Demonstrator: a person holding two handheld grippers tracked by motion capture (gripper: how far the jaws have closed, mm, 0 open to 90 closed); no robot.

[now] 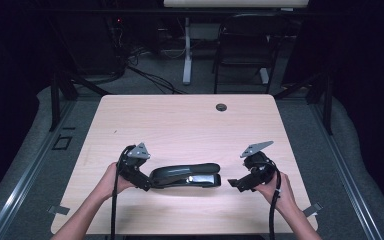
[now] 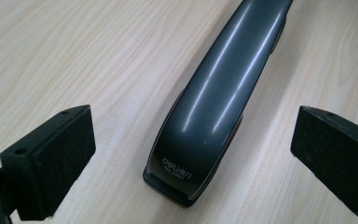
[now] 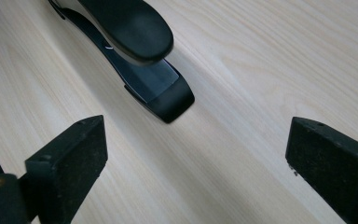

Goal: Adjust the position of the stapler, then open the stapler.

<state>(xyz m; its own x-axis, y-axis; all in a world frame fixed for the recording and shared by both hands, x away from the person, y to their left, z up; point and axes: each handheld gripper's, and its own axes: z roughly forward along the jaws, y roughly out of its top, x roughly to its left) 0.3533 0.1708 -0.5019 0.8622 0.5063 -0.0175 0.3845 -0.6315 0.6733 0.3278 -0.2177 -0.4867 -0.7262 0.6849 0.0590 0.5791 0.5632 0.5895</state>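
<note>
Lying flat on the wooden table (image 1: 180, 120) between the two grippers, the black stapler (image 1: 185, 176) rests on its base with its long axis running left to right. The left gripper (image 1: 147, 182) stands at its rear hinge end, jaws spread wide, the stapler's back end between them but untouched by either pad. The right gripper (image 1: 233, 183) hangs just off the front end, jaws equally wide and empty.

By its look the stapler is rigid and fairly heavy for its size, metal under a plastic shell. Its glossy, rounded top cover (image 2: 214, 93) will likely slip under the pads, and squeezing it from above would only press the arm down. The flat side faces of the lower body probably offer the surest hold, near the middle so it does not tip. The flat base (image 3: 161, 91) that juts out under the nose is another firm place.
</note>
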